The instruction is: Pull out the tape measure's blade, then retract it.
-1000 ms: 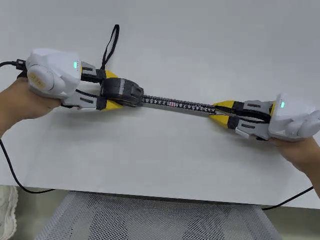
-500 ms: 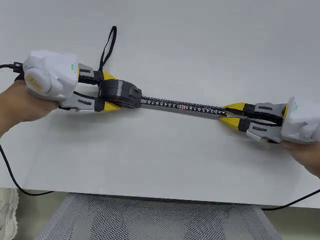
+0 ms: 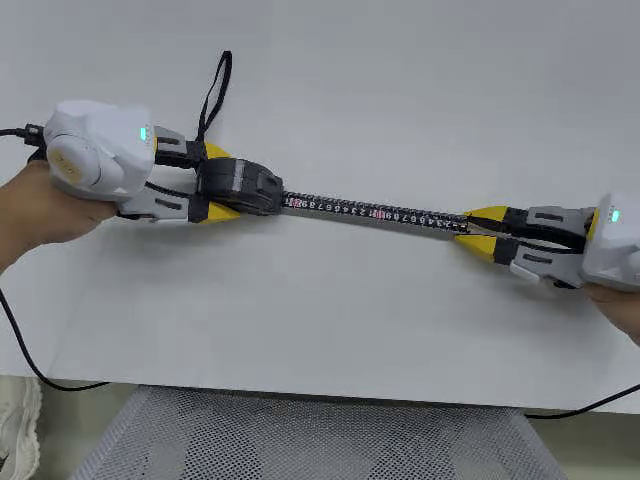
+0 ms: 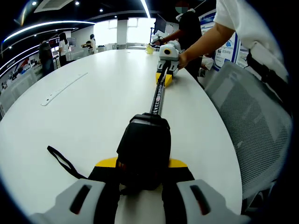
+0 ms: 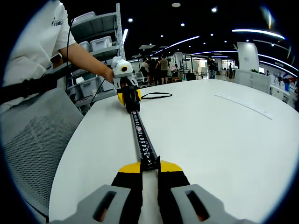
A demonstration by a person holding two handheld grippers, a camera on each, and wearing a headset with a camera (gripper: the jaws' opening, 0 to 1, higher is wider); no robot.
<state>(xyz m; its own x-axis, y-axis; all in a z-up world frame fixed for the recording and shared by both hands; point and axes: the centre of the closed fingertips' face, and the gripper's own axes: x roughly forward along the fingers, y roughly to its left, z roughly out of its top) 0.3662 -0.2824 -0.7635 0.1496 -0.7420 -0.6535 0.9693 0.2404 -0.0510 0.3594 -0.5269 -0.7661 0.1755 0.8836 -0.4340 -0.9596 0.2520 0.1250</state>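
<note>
The black, boxy tape measure case (image 3: pixel 245 187) is clamped between the yellow-tipped jaws of the left gripper (image 3: pixel 215 190), low over the white tabletop (image 3: pixel 360 80). Its dark numbered metal blade (image 3: pixel 375 213) is stretched out rightward, and its end is pinched in the narrowed jaws of the right gripper (image 3: pixel 482 232). A black wrist strap (image 3: pixel 218 85) is laid behind the case.
</note>
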